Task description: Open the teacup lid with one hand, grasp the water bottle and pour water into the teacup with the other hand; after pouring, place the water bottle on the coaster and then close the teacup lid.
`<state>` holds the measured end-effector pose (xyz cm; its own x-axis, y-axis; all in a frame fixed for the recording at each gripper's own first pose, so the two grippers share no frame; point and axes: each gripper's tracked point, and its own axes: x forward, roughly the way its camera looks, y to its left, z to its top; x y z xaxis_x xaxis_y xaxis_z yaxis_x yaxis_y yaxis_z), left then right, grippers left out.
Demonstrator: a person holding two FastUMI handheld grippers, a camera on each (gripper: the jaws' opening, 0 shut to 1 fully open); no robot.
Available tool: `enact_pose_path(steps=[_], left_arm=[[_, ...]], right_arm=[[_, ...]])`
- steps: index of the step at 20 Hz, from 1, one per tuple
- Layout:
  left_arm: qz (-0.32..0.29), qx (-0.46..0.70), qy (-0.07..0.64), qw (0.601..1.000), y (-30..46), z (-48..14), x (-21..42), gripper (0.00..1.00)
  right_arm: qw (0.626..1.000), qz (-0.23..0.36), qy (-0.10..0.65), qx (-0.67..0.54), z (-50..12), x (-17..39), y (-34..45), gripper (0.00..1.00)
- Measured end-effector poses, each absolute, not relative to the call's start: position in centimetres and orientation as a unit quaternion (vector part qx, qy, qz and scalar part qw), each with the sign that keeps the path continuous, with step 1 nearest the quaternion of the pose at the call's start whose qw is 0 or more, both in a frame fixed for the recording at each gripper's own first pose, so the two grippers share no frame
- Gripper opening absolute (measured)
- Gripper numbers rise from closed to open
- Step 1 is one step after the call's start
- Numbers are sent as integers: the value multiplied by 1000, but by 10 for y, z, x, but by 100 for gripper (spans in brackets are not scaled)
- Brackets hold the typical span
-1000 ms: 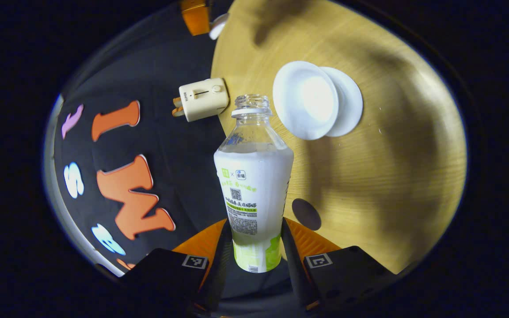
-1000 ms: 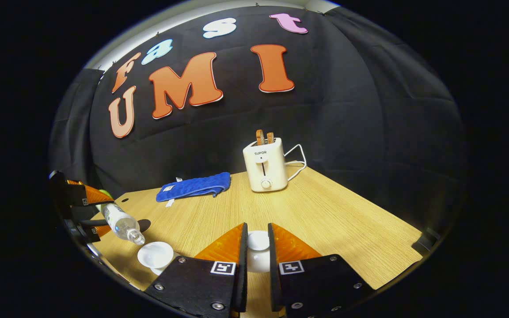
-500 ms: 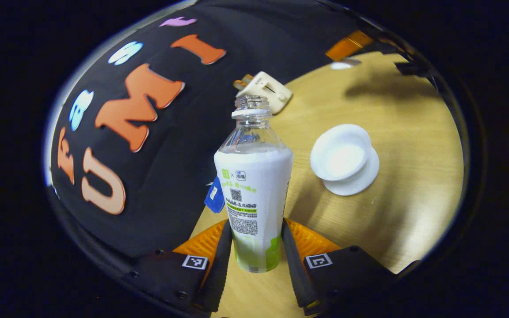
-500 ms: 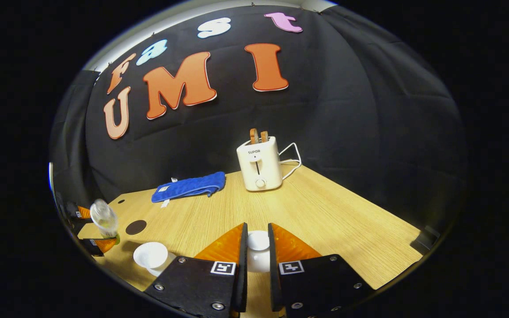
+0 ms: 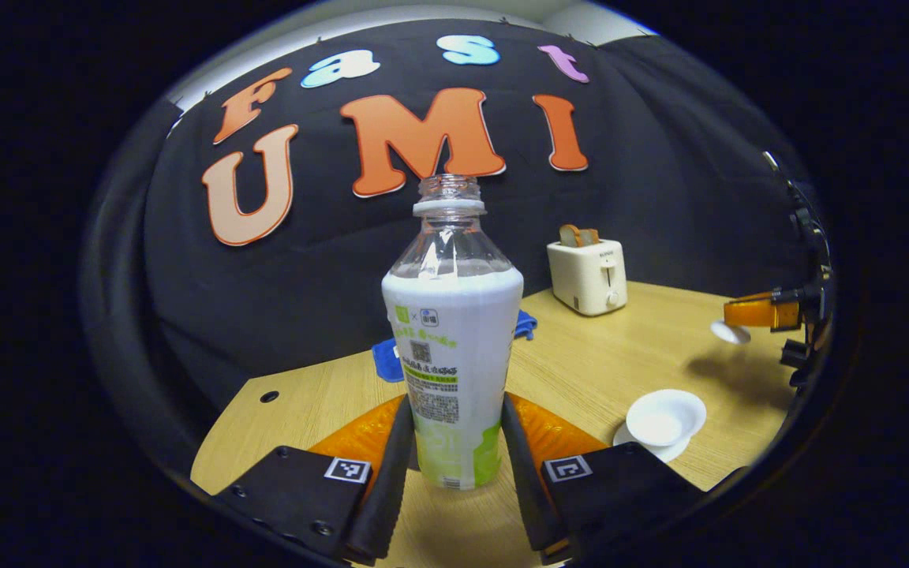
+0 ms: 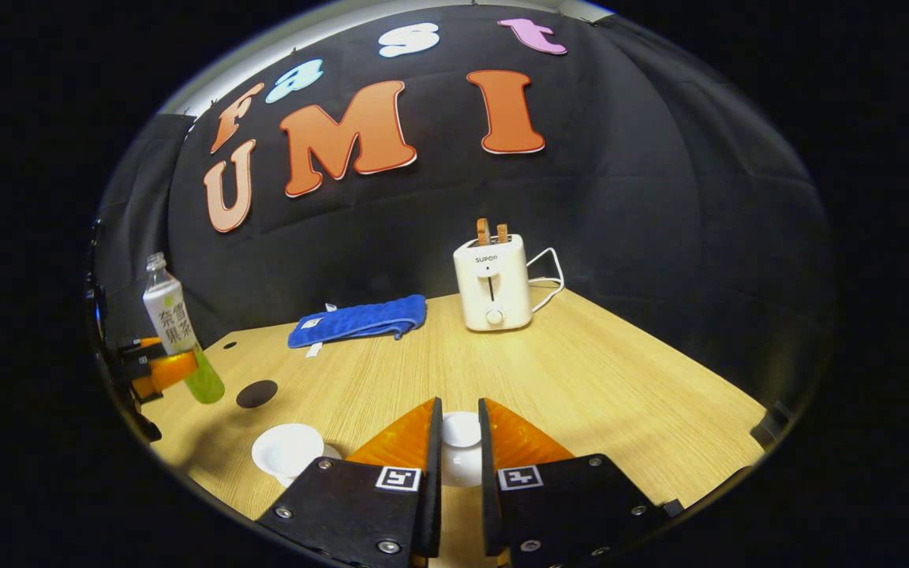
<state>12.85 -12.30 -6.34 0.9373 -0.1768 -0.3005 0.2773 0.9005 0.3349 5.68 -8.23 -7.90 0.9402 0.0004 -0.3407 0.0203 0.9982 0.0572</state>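
Left gripper (image 5: 454, 442): clamped on the lower body of the water bottle (image 5: 453, 347), both fingers pressing its sides. You hold it upright, uncapped, clear of the table (image 5: 581, 371). In the right gripper view the bottle (image 6: 174, 327) hangs just left of the dark round coaster (image 6: 257, 393), not yet over it.

Centre: the teacup (image 5: 663, 416) sits open on its saucer, near the front edge of the table; in the right gripper view it (image 6: 287, 451) lies just in front of the coaster. Whether water is in it can't be told.

Right gripper (image 6: 459, 442): closed on the white teacup lid (image 6: 461, 432), held above the table, well to the right of the cup. From the left gripper view, that gripper (image 5: 762, 312) shows with the lid (image 5: 729, 331) under its fingers.

Step in hand, as I judge it: pouring looks finished and you are carrying the bottle to the coaster. Next move calls for shifting it over the disc, lowering it level, then loosening your grip only once the base sits flat. Lid goes back on afterwards.

Writing: the bottle's wrap carries small print and a square code, too small to make out. The toaster (image 6: 494, 284) at the back has a short word on its front.
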Motion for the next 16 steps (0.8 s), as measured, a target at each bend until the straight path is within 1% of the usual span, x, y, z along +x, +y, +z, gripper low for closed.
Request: enact_pose_path(steps=[3,4,5,6,7,9,11,12,13,15,16], left_arm=[[-107,141,129,976,-114,-58,146,65],[-106,127,130,978,-113,-57,152,63],[-104,113,128,980,-111,-55,160,63],[-103,105,131,980,-110,-55,169,65],[-101,104,133,980,-106,-55,179,63],[-93,115,137,979,-100,-58,196,63],[-94,113,149,978,-97,-70,204,63],[-97,106,162,976,-98,-79,205,67],[-100,97,173,975,-100,-88,208,63],[-90,83,180,976,-95,-100,218,63],[-84,84,186,975,-89,-108,219,65]], right_arm=[[984,0,175,27,-81,58,-78,22],[984,1,176,26,-82,58,-77,22],[984,2,177,26,-83,58,-76,22],[984,3,178,26,-84,59,-76,22],[983,2,179,27,-85,59,-77,22],[983,0,182,26,-87,59,-78,22],[982,-1,185,27,-89,61,-79,22],[982,0,187,27,-91,61,-78,22],[981,1,191,29,-93,61,-78,22],[981,2,193,30,-94,61,-77,22],[981,2,192,27,-94,61,-78,22]])
